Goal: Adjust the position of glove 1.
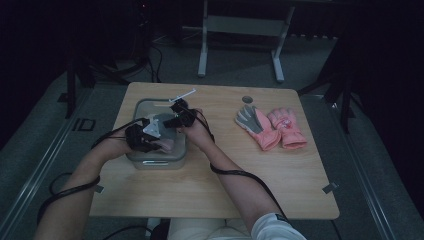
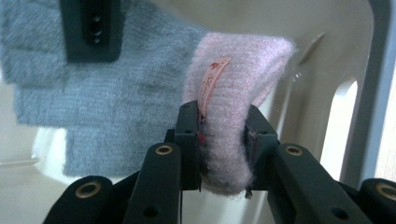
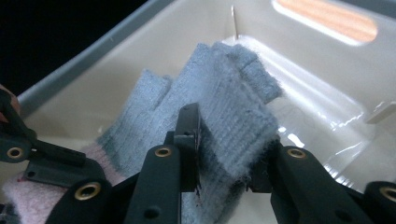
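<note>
**Two grippers, one glove, over the bin**

We have both grippers clamped on the same knit glove (image 2: 140,93), held inside the bin (image 1: 145,161) at the table's (image 1: 210,190) left half.

Left gripper (image 2: 223,149): jaws pinched tight on the pink cuff (image 2: 233,84), which bulges out above and below the pads. Small label (image 2: 211,81) on the cuff, right above the left pad. Grey body of the glove hangs off to the left in the left gripper view, with the other gripper's jaw in front of it at the top.

Right gripper (image 3: 229,154): jaws closed on the grey finger end (image 3: 219,107), fabric folded between the pads. Finger stubs point up and away toward the bin's far wall. Pink cuff at lower left of that view, next to the left gripper's jaw.

High view: left gripper (image 1: 142,137) and right gripper (image 1: 179,116) sit close together over the bin, glove strung between them. We can't tell whether the glove touches the bin floor.

Second pair of gloves (image 1: 272,127) lies flat on the table, well to the right of the bin, untouched.
</note>
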Demonstrator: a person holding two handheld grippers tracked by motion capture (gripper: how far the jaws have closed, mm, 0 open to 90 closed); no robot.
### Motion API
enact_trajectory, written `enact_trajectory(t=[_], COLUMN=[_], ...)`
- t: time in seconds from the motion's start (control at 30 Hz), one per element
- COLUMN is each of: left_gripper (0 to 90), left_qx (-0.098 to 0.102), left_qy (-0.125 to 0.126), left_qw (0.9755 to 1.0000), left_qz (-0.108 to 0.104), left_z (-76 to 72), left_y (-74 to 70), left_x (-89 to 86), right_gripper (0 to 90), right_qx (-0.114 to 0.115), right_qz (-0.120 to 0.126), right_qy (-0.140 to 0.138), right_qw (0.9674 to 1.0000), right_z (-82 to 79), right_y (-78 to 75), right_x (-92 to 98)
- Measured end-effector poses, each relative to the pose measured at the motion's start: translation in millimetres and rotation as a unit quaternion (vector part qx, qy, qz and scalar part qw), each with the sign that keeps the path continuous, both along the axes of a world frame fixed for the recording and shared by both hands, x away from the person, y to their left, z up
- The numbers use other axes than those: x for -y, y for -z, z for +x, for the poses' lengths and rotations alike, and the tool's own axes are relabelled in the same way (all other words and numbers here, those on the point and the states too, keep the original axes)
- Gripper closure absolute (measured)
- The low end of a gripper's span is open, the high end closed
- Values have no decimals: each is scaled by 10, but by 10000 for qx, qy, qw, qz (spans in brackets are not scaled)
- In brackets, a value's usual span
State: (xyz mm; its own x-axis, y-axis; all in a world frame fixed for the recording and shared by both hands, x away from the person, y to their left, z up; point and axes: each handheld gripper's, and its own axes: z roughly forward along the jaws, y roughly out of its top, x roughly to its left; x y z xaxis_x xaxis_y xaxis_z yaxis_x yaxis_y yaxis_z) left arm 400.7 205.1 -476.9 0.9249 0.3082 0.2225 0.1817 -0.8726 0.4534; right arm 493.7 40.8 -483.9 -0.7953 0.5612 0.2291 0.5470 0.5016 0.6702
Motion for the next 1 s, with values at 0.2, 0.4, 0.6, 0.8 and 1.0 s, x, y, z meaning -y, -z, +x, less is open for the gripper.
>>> enact_trajectory(t=[0.2,0.4,0.6,0.8,1.0], left_gripper=[717,714,677,437,237], left_qx=[-153,-336,-391,-274,-247], left_qy=[1,23,-48,-513,-771], left_qw=[9999,9985,9987,9983,9958], left_qz=[33,441,336,60,-429], left_z=[65,148,170,145,84], left_y=[93,209,205,12,-217], left_x=[25,56,45,-1,46], right_gripper=[683,580,554,541,542], right_qx=[143,117,95,214,304], right_qz=[-208,-282,-84,209,356], right_qy=[-69,-129,-87,-98,-164], right_qw=[9997,9995,9999,9995,9988], right_z=[-10,-9,-25,-91,-187], right_y=[23,17,-60,-247,-382], right_x=[-28,10,138,329,516])
